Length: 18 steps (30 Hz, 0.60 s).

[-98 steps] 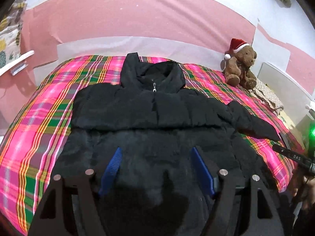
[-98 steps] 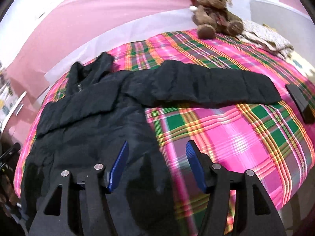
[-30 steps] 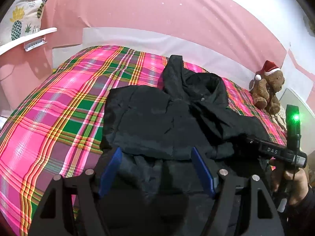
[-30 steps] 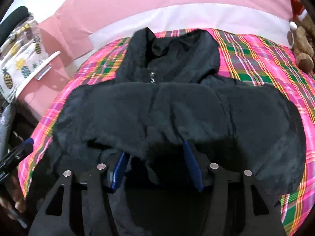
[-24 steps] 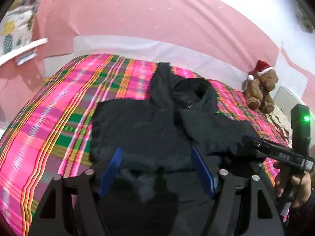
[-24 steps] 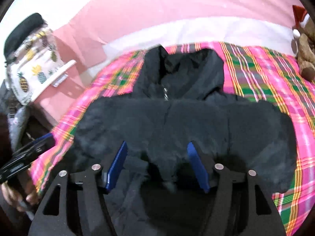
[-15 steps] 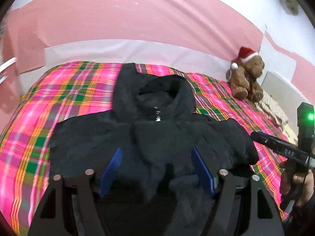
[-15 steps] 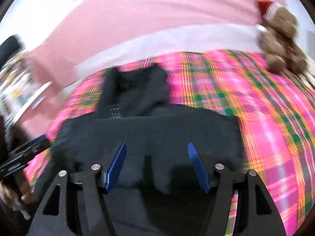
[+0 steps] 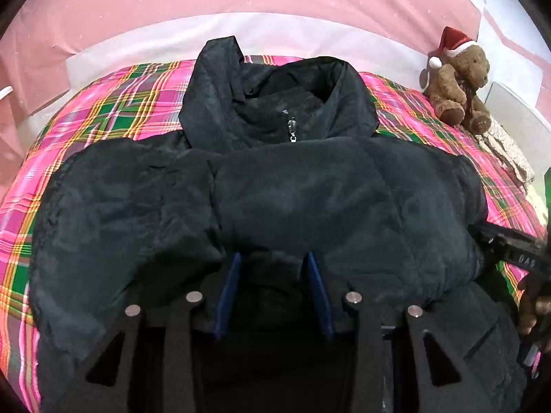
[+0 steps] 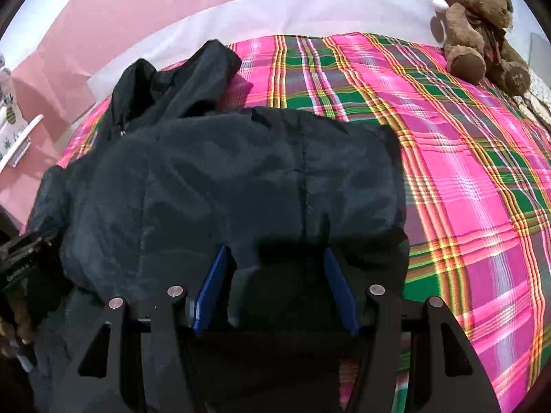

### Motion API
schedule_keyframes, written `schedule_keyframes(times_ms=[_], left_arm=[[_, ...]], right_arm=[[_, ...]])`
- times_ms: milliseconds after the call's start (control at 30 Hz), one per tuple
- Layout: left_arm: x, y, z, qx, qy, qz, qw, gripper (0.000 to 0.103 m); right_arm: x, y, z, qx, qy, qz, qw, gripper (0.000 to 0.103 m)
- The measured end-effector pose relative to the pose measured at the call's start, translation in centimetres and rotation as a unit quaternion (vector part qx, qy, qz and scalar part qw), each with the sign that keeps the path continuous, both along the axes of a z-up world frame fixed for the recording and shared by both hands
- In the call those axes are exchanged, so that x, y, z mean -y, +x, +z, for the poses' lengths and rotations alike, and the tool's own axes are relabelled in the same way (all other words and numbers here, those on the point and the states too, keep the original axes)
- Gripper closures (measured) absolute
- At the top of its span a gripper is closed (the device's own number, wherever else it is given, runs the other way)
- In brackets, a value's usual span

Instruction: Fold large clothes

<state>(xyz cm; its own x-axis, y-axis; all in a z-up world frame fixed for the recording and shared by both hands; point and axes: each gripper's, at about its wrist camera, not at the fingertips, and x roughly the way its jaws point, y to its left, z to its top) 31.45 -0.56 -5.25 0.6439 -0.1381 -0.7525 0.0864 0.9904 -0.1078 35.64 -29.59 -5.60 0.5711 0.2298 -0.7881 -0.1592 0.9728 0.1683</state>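
A black puffer jacket [image 9: 292, 189] lies face up on the plaid bed, hood at the far end, both sleeves folded across its chest. It also shows in the right wrist view [image 10: 241, 179]. My left gripper [image 9: 272, 258] sits low over the jacket's middle with its blue fingers narrowed around a fold of jacket fabric. My right gripper [image 10: 275, 251] is over the jacket's right side, fingers apart with dark fabric between them; whether it grips is unclear.
The pink and green plaid bedspread [image 10: 465, 172] lies bare to the right of the jacket. A brown teddy bear [image 9: 458, 82] in a Santa hat sits at the far right corner. The right gripper's handle [image 9: 516, 251] shows at the right.
The right sleeve was folded over the chest. The left gripper's fingers have narrowed from wide open onto jacket fabric. Both cameras swung back to face the jacket squarely.
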Motion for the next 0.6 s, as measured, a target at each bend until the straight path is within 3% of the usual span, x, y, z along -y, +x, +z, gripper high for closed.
schedule_keyframes(times_ms=[133,300,367,467,600], left_arm=[[-0.7,-0.8,2.7,0.020,-0.016,-0.009,0.9996,0.061],[-0.3,1.8,5.6,0.057,-0.019,-0.003,0.9982,0.061],[-0.3,3.9,4.6,0.039,-0.025,0.004,0.9989,0.061],[0.1,5.8,1.5,0.005,0.001,0.011,0.9999,0.060],[0.6,5.3,-0.7,0.023,0.014,0.003,0.9996,0.060]], right_arm=[[1.6,-0.5,3.6,0.051,0.007,-0.005,0.999,0.045],[2.4,3.3,5.0,0.049,0.012,-0.022,0.998,0.045],[2.4,5.1,3.9,0.025,0.015,-0.029,0.999,0.045],[1.9,6.6,1.3,-0.009,0.004,-0.026,1.000,0.046],[0.8,6.2,-1.0,-0.002,-0.030,-0.015,0.999,0.046]])
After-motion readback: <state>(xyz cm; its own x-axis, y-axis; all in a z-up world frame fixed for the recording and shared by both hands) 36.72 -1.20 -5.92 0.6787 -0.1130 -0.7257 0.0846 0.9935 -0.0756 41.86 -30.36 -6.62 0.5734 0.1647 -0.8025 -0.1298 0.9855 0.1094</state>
